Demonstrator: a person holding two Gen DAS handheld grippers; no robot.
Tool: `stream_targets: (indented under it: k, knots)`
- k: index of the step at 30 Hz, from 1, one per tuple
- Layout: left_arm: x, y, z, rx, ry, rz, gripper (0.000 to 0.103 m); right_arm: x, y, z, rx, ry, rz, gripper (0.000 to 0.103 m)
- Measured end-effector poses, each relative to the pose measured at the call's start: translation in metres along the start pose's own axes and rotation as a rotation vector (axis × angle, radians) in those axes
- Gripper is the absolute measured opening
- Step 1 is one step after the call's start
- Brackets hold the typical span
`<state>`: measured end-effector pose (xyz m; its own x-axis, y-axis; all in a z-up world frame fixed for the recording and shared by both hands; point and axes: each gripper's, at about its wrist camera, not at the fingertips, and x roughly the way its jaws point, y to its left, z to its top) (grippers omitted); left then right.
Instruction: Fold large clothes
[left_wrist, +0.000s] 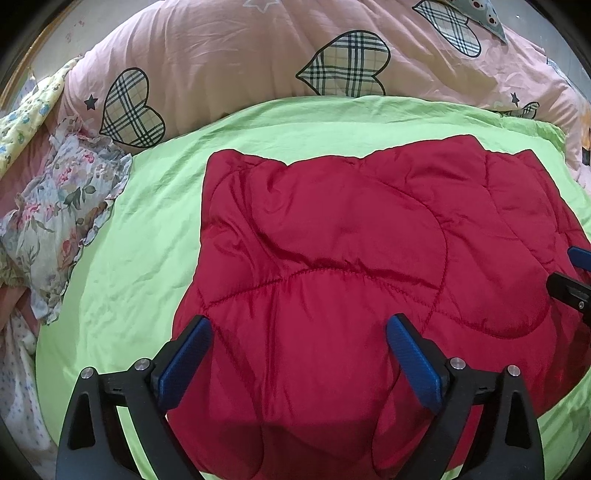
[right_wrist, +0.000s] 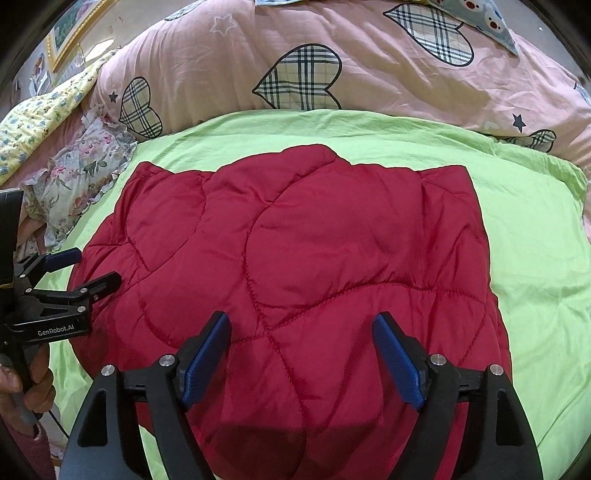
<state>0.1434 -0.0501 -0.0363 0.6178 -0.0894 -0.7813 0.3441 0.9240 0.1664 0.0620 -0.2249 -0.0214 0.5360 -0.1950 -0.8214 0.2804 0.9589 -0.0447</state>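
Observation:
A red quilted padded garment (left_wrist: 351, 266) lies folded into a rough rectangle on a lime green sheet (left_wrist: 147, 240). It also shows in the right wrist view (right_wrist: 314, 258). My left gripper (left_wrist: 299, 328) is open and empty, its blue-padded fingers hovering over the garment's near left part. My right gripper (right_wrist: 301, 325) is open and empty above the garment's near middle. The left gripper also shows at the left edge of the right wrist view (right_wrist: 92, 267), open beside the garment's left edge. The right gripper's tips show at the right edge of the left wrist view (left_wrist: 576, 273).
A pink duvet with plaid hearts (right_wrist: 332, 66) is bunched along the far side. A floral cloth (left_wrist: 62, 206) and a yellow printed cloth (right_wrist: 40, 122) lie at the far left. The green sheet (right_wrist: 535, 277) extends to the right.

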Motion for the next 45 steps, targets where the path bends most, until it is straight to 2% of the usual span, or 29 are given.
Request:
stream_targets:
  k: [6, 11, 20, 32, 45]
  knots:
    - [0.000, 0.000, 0.003, 0.004, 0.004, 0.008, 0.098, -0.001, 0.000, 0.005, -0.004, -0.005, -0.006, 0.082]
    - [-0.004, 0.001, 0.003, 0.004, 0.007, 0.014, 0.098, -0.006, 0.000, 0.007, -0.005, -0.010, -0.005, 0.088]
    - [-0.038, 0.000, -0.014, -0.007, -0.011, 0.002, 0.098, -0.039, 0.011, -0.007, -0.023, -0.027, 0.015, 0.096]
    - [-0.072, -0.006, -0.038, 0.008, -0.014, -0.026, 0.098, -0.064, 0.022, -0.041, -0.018, -0.005, 0.017, 0.096]
    - [-0.087, -0.016, -0.049, 0.021, -0.027, -0.010, 0.098, -0.073, 0.027, -0.053, 0.006, -0.014, 0.000, 0.097]
